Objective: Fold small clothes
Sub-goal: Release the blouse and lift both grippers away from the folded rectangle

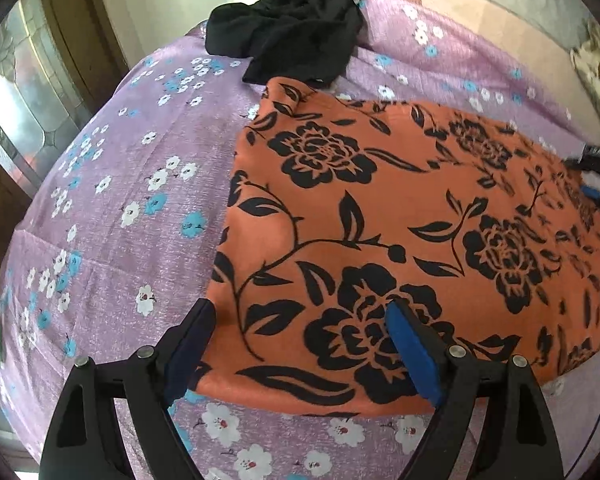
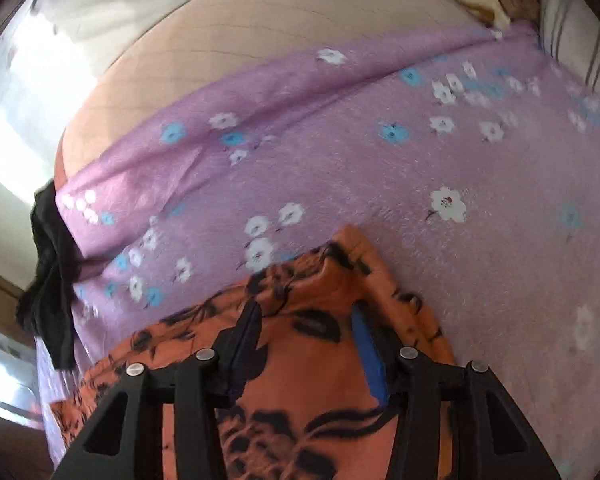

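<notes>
At the far left of the left wrist view, the lilac bedsheet printed with white and blue blossoms [image 1: 112, 184] covers the bed, and a crumpled black garment [image 1: 296, 28] waits at its far edge, touching the top corner of the piece in hand. That piece, an orange cloth patterned with black roses and leaves [image 1: 400, 208], lies spread flat across the middle and right of the sheet, so the task looks to be at its first fold, with the cloth smoothed out and a corner about to be taken.

The left gripper [image 1: 300, 344] hangs over the near left corner of the orange cloth, pointing steeply down, its jaws standing wide apart with the fabric lying between them but pinched by neither pad. Further right, at the edge of that view, a dark shape over the cloth is probably the other tool, though it is too blurred to be sure.

In the right wrist view the right gripper [image 2: 304, 320] tilts down over a rumpled, raised corner of the same cloth. Its jaws stand about half parted with cloth between them; whether the pads already press on it I cannot tell.

The next move seems to call for both grippers to close on their corners and carry the edge across evenly.
</notes>
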`<state>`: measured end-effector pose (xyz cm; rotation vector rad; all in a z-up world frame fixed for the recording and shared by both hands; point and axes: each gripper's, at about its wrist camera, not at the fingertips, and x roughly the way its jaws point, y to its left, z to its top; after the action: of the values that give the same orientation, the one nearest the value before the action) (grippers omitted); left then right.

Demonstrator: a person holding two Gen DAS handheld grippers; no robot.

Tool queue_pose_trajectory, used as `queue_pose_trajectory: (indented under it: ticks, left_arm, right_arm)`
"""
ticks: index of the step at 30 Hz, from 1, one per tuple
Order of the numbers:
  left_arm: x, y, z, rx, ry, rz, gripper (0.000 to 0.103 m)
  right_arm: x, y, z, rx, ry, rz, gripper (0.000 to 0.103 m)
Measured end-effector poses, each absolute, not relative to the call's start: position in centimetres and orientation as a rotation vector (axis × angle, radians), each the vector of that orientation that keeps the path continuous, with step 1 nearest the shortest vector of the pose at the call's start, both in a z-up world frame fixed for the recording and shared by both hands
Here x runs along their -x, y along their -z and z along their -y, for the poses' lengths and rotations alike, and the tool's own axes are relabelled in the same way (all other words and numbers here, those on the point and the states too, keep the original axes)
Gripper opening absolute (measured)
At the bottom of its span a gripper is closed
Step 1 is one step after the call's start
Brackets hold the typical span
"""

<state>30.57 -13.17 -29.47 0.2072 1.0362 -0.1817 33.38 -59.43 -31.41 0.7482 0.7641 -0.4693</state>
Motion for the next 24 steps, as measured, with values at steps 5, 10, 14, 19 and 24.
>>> queue_pose_trajectory:
  ticks: [5,10,14,19,24]
  left_arm:
    - [-30.8,29.0,13.6,-0.207,0.171,-1.023,0.088]
    - [-29.7,27.2,13.6,-0.184,0.192,-0.968,0.088]
    - [-28.5,26.1,13.6,-0.186,0.204,-0.932,0.088]
    - [-28.0,25.4,12.3,-0.141,0.181,-0.932,0.088]
    - [-27.5,24.9,11.0,-0.111,0.154,-0.909,0.088]
  right_arm:
    - [-31.6,30.2,60.5,-0.856,0.432,-0.699,0.05]
    - [-25.6,27.4,59.4,-0.818,0.367,-0.678,0.051]
    - [-19.2,26.6,56.9,-0.807,0.309,-0.719,0.051]
    - [-12.1,27.0,54.5,-0.917,0.269,-0.716,0.052]
    - [-9.5,27.6,53.1,-0.972,0.233,-0.697,0.053]
